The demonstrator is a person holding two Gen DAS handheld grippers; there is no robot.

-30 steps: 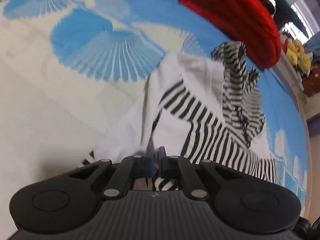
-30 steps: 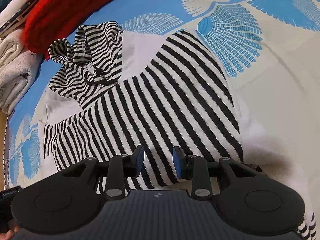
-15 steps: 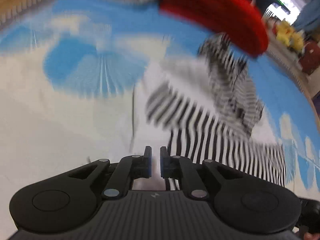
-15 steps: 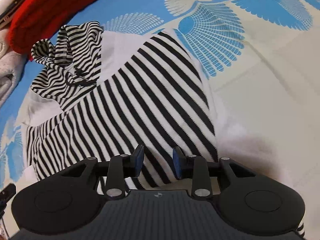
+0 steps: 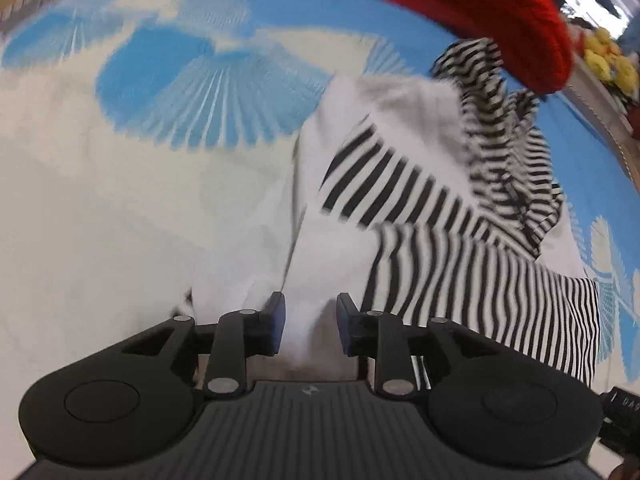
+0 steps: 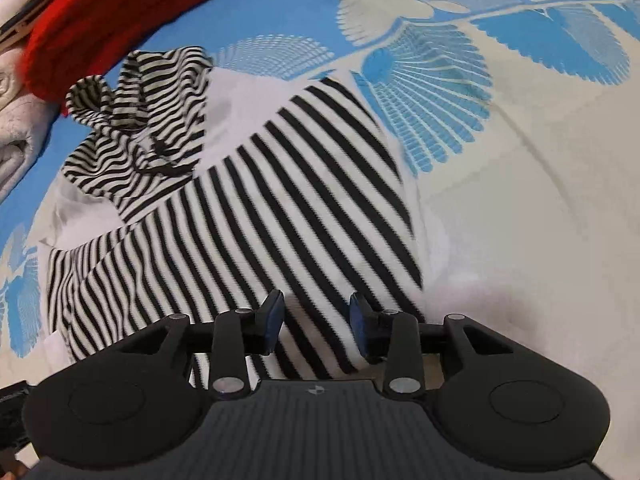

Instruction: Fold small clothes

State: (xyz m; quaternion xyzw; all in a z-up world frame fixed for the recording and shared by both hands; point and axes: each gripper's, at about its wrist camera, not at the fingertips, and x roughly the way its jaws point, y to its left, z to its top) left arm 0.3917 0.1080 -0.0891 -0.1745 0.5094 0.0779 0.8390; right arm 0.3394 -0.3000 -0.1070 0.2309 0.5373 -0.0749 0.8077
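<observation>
A small hooded top [image 5: 432, 232] with black and white stripes and plain white panels lies spread on the patterned cover. Its hood [image 6: 140, 120] is bunched at the far end. My left gripper [image 5: 311, 314] hangs just over the white near edge of the top. Its jaws are opening, a ridge of white cloth stands between them, and the pads do not press on it. My right gripper [image 6: 317, 310] hovers over the striped panel [image 6: 300, 220] near its lower edge. Its jaws are opening too, with striped cloth lying under the gap and nothing pinched.
The top lies on a blue and cream leaf-patterned cover [image 5: 168, 80] [image 6: 520, 160]. A red knit garment [image 5: 480, 4] [image 6: 120, 4] lies just beyond the hood. Pale folded cloth [image 6: 16, 128] sits at the left edge. Yellow plush toys [image 5: 608, 60] stand past the cover's edge.
The left gripper's jaws, pinched on the top's near edge a second ago, have come apart and let the cloth go. The right gripper's jaws have widened slightly.
</observation>
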